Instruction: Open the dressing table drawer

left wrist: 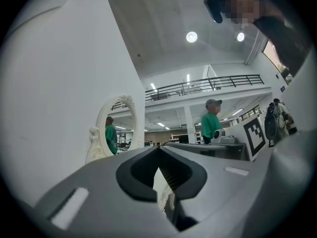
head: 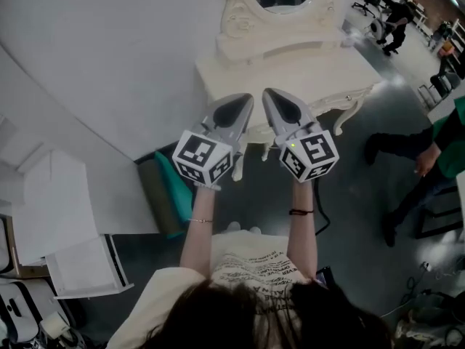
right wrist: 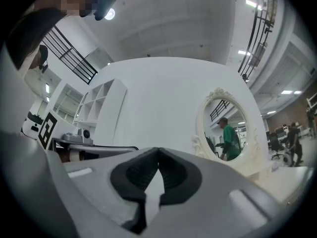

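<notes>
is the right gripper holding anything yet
No, the right gripper has jaws together on nothing, short of the cream carved dressing table.

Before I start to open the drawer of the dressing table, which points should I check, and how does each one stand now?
1. Left gripper empty: ok, jaws together, nothing between them.
2. Right gripper empty: ok, jaws together too.
3. Jaws opened for a handle: not ok, both shut.
4. Drawer handle found: cannot tell; both grippers cover the front of the dressing table in the head view.
5. Aim at the drawer: not ok; both gripper views show the mirror, no drawer.
6. Bystander in green clear of the table: ok, stands apart at the right.
</notes>
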Demonstrator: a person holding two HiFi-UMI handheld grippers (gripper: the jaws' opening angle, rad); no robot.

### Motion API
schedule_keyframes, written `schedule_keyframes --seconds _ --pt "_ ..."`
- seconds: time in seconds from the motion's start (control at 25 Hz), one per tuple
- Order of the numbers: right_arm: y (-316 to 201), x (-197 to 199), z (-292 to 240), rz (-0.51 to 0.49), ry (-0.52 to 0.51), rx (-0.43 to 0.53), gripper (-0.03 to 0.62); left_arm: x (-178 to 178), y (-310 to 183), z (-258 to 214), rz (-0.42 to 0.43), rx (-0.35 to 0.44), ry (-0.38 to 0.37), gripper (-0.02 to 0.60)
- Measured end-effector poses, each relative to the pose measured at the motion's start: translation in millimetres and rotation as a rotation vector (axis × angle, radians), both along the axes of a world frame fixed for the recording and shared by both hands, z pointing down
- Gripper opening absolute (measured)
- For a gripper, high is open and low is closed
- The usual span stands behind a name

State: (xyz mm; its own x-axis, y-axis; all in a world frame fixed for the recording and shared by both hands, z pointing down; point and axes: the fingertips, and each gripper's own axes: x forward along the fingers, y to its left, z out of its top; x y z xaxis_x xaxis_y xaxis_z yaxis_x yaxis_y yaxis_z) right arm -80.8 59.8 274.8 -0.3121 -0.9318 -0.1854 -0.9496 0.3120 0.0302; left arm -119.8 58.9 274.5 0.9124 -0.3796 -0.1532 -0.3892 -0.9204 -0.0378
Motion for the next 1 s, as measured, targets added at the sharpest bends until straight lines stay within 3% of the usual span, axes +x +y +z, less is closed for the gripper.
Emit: schedule_keyframes --seconds 0.36,1.0 --pt "-6 21 20 -0.010 -0.046 -0.047 0.003 9 -5 18 -0.043 -0.050 -0.012 -0.003" --pt "-90 60 38 -0.013 -0.057 -0.082 0.003 50 -86 38 -0.037 -0.087 -0.011 -0.003"
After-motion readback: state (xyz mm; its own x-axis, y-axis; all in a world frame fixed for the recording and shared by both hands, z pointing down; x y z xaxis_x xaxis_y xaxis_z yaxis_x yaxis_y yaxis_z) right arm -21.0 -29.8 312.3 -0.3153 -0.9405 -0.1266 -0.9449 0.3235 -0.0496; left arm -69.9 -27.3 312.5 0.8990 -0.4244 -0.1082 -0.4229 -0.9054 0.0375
